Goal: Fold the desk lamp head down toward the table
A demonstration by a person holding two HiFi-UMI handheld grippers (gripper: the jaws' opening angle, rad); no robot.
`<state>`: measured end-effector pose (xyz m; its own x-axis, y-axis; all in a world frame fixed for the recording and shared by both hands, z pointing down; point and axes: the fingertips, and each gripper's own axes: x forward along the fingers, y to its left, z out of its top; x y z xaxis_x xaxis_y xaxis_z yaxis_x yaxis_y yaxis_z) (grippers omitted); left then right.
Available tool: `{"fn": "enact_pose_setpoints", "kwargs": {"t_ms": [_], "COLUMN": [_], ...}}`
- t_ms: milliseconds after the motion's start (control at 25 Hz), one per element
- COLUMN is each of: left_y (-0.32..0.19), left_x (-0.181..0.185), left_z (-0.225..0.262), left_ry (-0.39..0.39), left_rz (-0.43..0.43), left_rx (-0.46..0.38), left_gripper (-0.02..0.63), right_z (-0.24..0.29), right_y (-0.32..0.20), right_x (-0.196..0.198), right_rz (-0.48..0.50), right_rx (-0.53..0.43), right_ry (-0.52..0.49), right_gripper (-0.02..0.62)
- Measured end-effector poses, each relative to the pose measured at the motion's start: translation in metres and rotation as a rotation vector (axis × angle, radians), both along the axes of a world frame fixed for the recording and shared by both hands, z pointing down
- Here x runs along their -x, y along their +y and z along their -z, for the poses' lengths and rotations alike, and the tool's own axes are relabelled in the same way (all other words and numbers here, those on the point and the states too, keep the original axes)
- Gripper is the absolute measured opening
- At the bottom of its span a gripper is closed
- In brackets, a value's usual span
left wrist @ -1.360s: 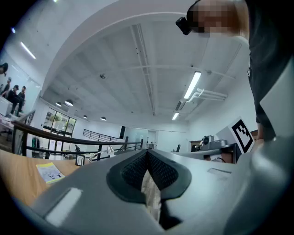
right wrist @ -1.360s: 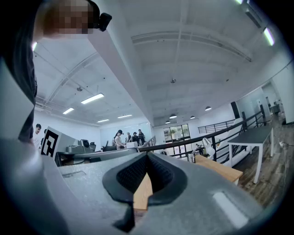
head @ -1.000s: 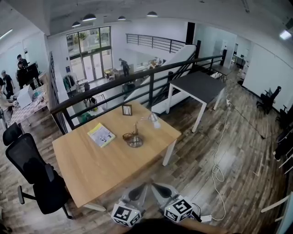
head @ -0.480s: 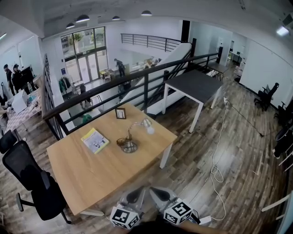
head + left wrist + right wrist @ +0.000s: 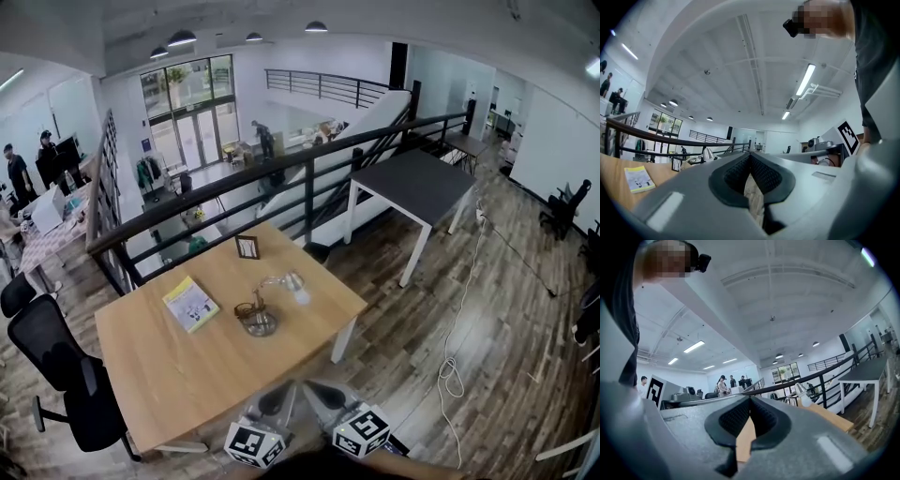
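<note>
The desk lamp (image 5: pixel 265 306) stands on the wooden table (image 5: pixel 169 375), its round base (image 5: pixel 258 324) near the table's middle and its silver head (image 5: pixel 296 287) raised on a bent arm, pointing right. My left gripper (image 5: pixel 279 397) and right gripper (image 5: pixel 322 392) are side by side at the bottom edge, just short of the table's near edge and well away from the lamp. Both are shut with nothing between the pads. The lamp head (image 5: pixel 708 153) shows small and far off in the left gripper view, and the lamp head (image 5: pixel 803 389) likewise in the right gripper view.
A yellow booklet (image 5: pixel 190 303) lies left of the lamp and a small picture frame (image 5: pixel 247 247) stands at the table's far edge. A black office chair (image 5: pixel 66 375) is at the left end. A black railing (image 5: pixel 309 169) runs behind; a dark table (image 5: pixel 412 183) and floor cable (image 5: pixel 455 366) are to the right.
The table and lamp have slid lower in the head view, so they are nearer. Both grippers stay side by side at the bottom edge, still shut.
</note>
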<state>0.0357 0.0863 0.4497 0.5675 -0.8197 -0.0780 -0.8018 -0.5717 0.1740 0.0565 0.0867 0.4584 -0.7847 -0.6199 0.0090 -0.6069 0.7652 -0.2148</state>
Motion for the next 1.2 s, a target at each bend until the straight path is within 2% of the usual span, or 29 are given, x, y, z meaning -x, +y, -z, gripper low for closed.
{"fn": "enact_pose_setpoints", "kwargs": {"t_ms": [240,520,800,1200], "left_y": [-0.052,-0.086,-0.107,-0.143], "left_x": [-0.036,-0.077,-0.093,-0.089], "left_z": [0.008,-0.003,-0.005,-0.009], "left_ry": [-0.004,-0.021,-0.015,-0.001], "left_rz": [0.041,0.068,0.064,0.042], "left_rx": [-0.014,-0.007,0.016,0.027], "left_gripper": [0.002,0.002,0.002,0.002], "right_z": [0.010,0.001,-0.007,-0.012], "right_y": [-0.055,-0.094,-0.112,-0.143], "right_x": [-0.041,-0.080,-0.094,-0.092], "right_rz": [0.032,0.065,0.063,0.048], "right_rx": [-0.011,0.003,0.027,0.053], "right_ry": [-0.005,-0.013,-0.014,0.000], "right_gripper": [0.002,0.002,0.002,0.002]}}
